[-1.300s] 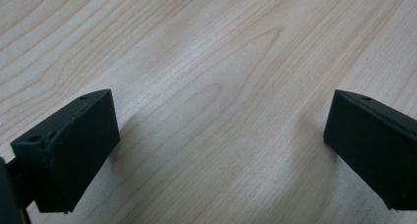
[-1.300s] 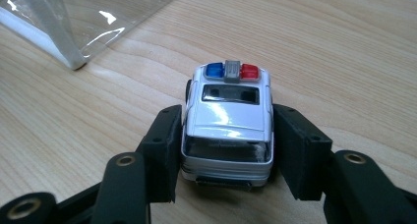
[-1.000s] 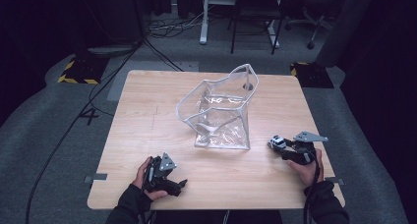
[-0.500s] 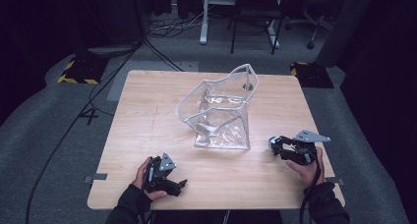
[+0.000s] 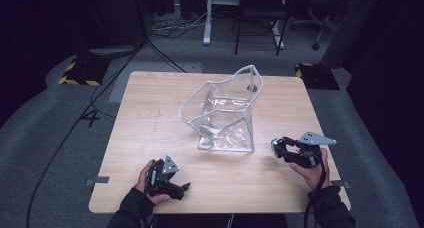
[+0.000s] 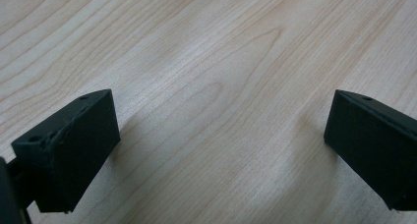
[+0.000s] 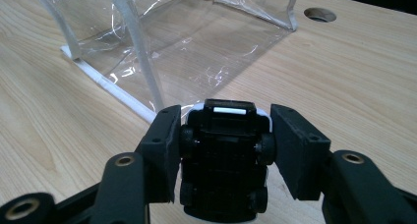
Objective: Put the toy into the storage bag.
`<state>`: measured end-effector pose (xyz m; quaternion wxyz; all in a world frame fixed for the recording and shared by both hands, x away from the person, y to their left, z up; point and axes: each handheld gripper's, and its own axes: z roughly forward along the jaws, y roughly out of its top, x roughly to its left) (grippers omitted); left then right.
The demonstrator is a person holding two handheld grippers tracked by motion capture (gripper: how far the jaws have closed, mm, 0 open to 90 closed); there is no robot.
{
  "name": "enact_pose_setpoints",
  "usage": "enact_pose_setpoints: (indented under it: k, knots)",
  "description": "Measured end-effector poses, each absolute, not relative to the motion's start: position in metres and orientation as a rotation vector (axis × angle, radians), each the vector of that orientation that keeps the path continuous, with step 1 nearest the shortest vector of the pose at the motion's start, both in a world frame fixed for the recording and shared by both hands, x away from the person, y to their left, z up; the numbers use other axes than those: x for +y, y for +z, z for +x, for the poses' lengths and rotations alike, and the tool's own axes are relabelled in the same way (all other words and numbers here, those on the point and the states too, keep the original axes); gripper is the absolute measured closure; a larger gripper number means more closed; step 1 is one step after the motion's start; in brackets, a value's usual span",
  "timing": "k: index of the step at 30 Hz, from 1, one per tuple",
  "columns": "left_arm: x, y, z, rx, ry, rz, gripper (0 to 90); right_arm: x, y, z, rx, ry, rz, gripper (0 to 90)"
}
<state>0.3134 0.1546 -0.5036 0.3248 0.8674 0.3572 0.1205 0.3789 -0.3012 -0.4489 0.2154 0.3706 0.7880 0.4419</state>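
done: right gripper [image 7: 223, 130] had clamped a toy car [image 7: 223, 160], underside up, held just right of the clear plastic bag [image 5: 225, 113] | left: car not yet in bag | left gripper [image 6: 216, 150] wide apart, empty, on table [image 5: 150, 118]

You work at a square table [image 5: 150, 118] with a light wood-grain top and a round cable hole [image 5: 252, 88] near its far edge. A clear plastic bag with white trim [image 5: 225, 119] sits directly on it, just right of the middle, its mouth gaping toward the far left corner. Two small grey tabs stick out at the near corners.
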Motion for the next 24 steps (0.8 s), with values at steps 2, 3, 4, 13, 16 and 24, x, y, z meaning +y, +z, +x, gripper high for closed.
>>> enact_pose_setpoints:
  k: [2,3,4,13,16,24]
  knots:
    - [0.155,-0.504,0.313,0.937,0.317,2.274,0.4,-0.3,-0.447,0.379,2.179,1.232,1.031,48.1]
    - [0.155,-0.504,0.313,0.939,0.317,2.274,0.4,-0.3,-0.446,0.379,2.18,1.229,1.026,48.0]
    - [0.155,-0.504,0.313,0.939,0.317,2.274,0.4,-0.3,-0.446,0.379,2.18,1.229,1.026,48.0]
    - [0.155,-0.504,0.313,0.937,0.316,2.274,0.4,-0.296,-0.427,0.386,2.154,1.243,1.008,48.0]
    - [0.155,-0.504,0.313,0.94,0.317,2.274,0.4,-0.295,-0.419,0.389,2.143,1.251,1.004,48.1]
    - [0.154,-0.504,0.313,0.939,0.316,2.273,0.3,-0.289,-0.398,0.398,2.134,1.249,0.965,48.0]
